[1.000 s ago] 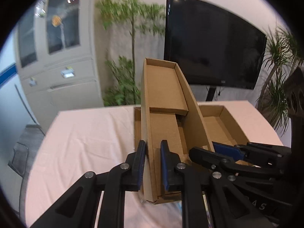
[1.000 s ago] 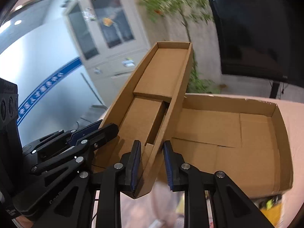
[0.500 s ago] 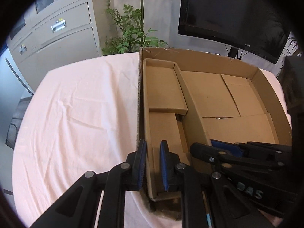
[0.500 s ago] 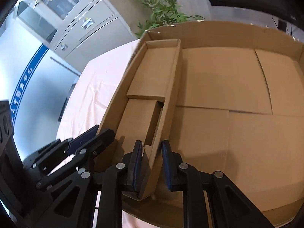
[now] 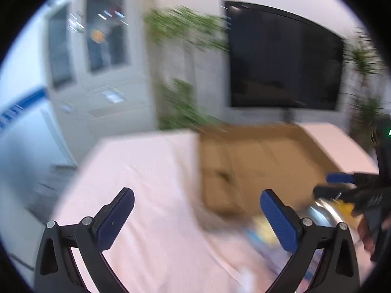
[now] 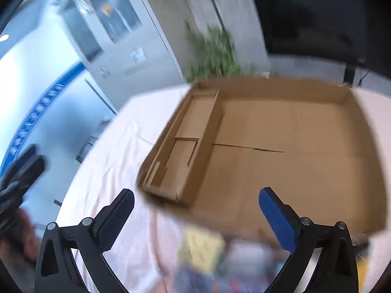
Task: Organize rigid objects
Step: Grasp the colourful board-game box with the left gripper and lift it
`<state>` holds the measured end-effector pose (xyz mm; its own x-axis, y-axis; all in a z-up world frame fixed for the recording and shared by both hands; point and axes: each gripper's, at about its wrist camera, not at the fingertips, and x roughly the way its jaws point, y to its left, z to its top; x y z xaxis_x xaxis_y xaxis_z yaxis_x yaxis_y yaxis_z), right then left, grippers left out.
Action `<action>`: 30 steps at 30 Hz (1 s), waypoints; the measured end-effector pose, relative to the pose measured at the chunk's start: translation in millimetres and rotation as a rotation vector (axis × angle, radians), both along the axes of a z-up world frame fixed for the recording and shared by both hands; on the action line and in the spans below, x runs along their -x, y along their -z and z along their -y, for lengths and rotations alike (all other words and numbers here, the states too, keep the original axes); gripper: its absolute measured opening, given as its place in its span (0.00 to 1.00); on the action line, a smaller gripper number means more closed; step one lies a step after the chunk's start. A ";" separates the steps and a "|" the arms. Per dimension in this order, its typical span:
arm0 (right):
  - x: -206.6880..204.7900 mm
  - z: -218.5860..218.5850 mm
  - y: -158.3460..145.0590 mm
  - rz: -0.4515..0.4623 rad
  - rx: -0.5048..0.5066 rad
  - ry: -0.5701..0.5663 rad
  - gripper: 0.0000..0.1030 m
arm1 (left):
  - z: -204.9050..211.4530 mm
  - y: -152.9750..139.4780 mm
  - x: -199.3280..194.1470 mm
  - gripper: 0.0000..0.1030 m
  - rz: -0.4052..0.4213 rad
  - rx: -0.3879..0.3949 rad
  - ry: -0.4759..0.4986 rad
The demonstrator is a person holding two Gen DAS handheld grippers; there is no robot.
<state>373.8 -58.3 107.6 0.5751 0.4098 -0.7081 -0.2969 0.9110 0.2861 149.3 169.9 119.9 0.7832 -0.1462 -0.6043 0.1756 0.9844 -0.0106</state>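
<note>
R view: tray (image 6: 195, 131) in box (image 6: 305, 171).

No legible text. A blue band (image 6: 36, 112) on the wall carries white characters, too blurred to read. Labels on the cabinet drawers (image 5: 113, 96) are likewise unreadable.

Both tools' jaws just opened off the narrow box (image 6: 195, 146), now inside the tray (image 6: 293, 171).
</note>
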 end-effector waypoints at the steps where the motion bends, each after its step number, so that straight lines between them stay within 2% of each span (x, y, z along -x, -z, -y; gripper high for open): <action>1: 20.8 15.0 -3.1 0.001 -0.036 -0.014 1.00 | 9.2 11.4 13.7 0.99 -0.054 0.063 0.056; 3: 77.1 41.1 8.7 -0.032 -0.097 -0.063 1.00 | 28.9 40.8 31.2 0.99 -0.180 0.162 0.128; 4: 102.0 54.4 26.1 -0.067 -0.107 -0.081 1.00 | 39.5 57.9 36.4 0.99 -0.237 0.210 0.162; 8: 153.0 74.2 100.0 -0.255 -0.082 -0.114 1.00 | 62.7 106.4 33.4 0.99 -0.393 0.308 0.164; 10: 151.1 72.8 120.9 -0.303 -0.071 -0.105 0.99 | 72.7 126.5 24.9 0.99 -0.465 0.300 0.146; 11: 143.6 71.3 141.3 -0.333 -0.050 -0.090 0.98 | 79.2 133.4 21.7 0.99 -0.488 0.276 0.150; 13: 127.0 63.3 175.8 -0.382 -0.026 -0.062 0.87 | 90.3 149.7 14.8 0.94 -0.537 0.195 0.133; 14: 127.3 60.2 177.7 -0.387 -0.025 -0.064 0.84 | 93.0 155.5 11.0 0.93 -0.552 0.188 0.143; 16: 120.6 46.8 186.7 -0.386 -0.009 -0.080 0.83 | 102.6 165.4 10.5 0.82 -0.598 0.201 0.186; 19: 107.0 16.4 195.7 -0.326 0.087 -0.097 0.84 | 107.3 166.0 12.3 0.80 -0.572 0.207 0.176; 22: 102.2 7.3 193.2 -0.318 0.087 -0.077 0.82 | 101.7 154.1 18.2 0.73 -0.522 0.206 0.155; 26: 124.4 1.8 181.5 -0.227 0.143 -0.072 0.75 | 101.2 105.7 35.3 0.72 -0.374 0.139 0.152; 28: 125.2 1.9 171.2 -0.197 0.104 -0.072 0.74 | 104.9 74.9 36.9 0.72 -0.282 0.087 0.137; 30: 118.1 -1.9 154.4 -0.141 0.084 -0.072 0.74 | 105.7 45.4 29.6 0.72 -0.200 0.075 0.118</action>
<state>255.7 -56.5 -46.8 0.4390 0.3823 -0.8131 -0.3242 0.9114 0.2535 119.7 64.2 74.5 0.6238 -0.2804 -0.7296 0.2767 0.9522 -0.1294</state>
